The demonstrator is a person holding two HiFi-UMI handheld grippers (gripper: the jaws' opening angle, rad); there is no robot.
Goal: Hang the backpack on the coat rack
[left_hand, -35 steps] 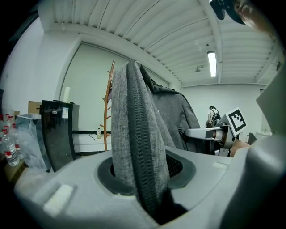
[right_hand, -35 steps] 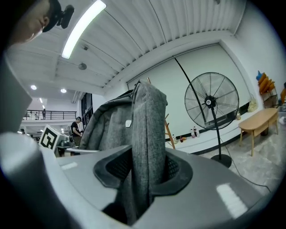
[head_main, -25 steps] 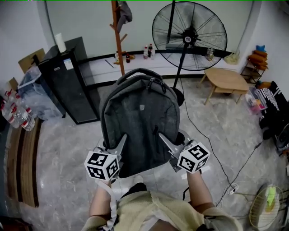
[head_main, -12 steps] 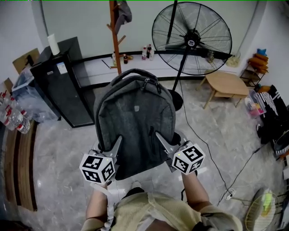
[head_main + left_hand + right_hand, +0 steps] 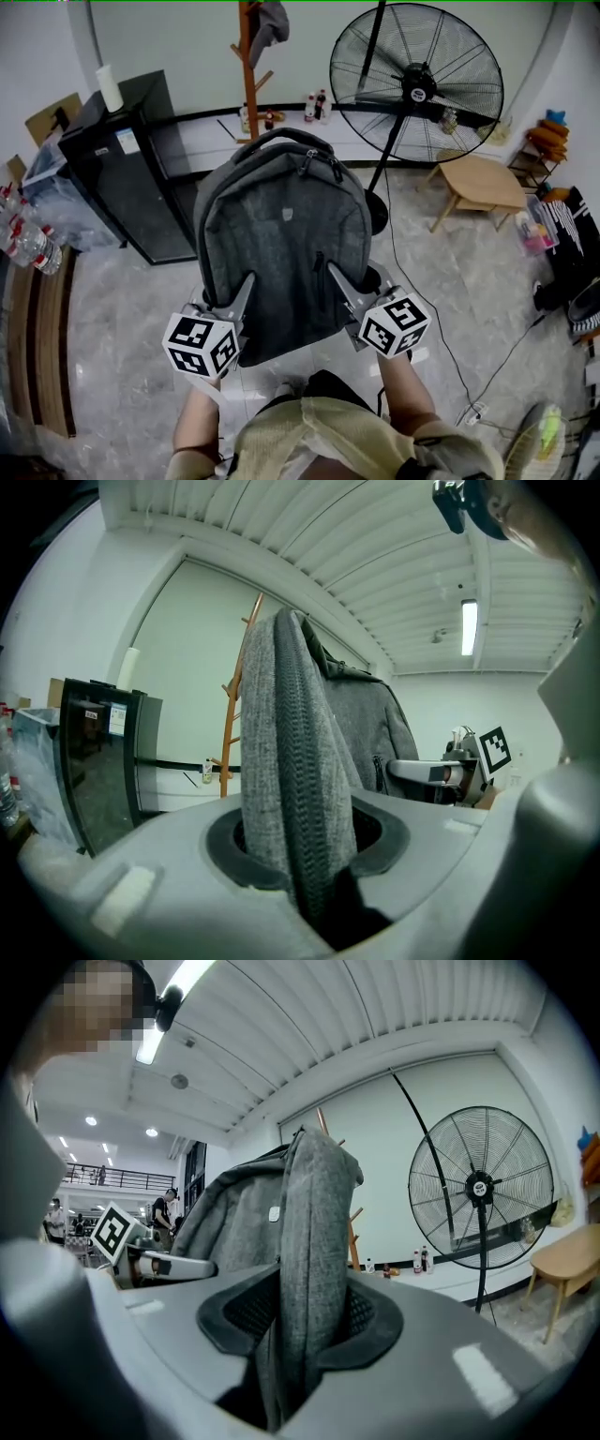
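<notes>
You're holding the backpack (image 5: 281, 234) upright in mid-air, left gripper (image 5: 242, 286) clamping its left edge, right gripper (image 5: 339, 279) clamping its right edge. Rack (image 5: 247, 66) standing far behind, apart.

A large black round-caged pedestal fan (image 5: 417, 94) stands on the pale glossy floor (image 5: 122, 319), with a tall black cabinet (image 5: 141, 187) to its left and a low light wooden table (image 5: 483, 180) to its right.
</notes>
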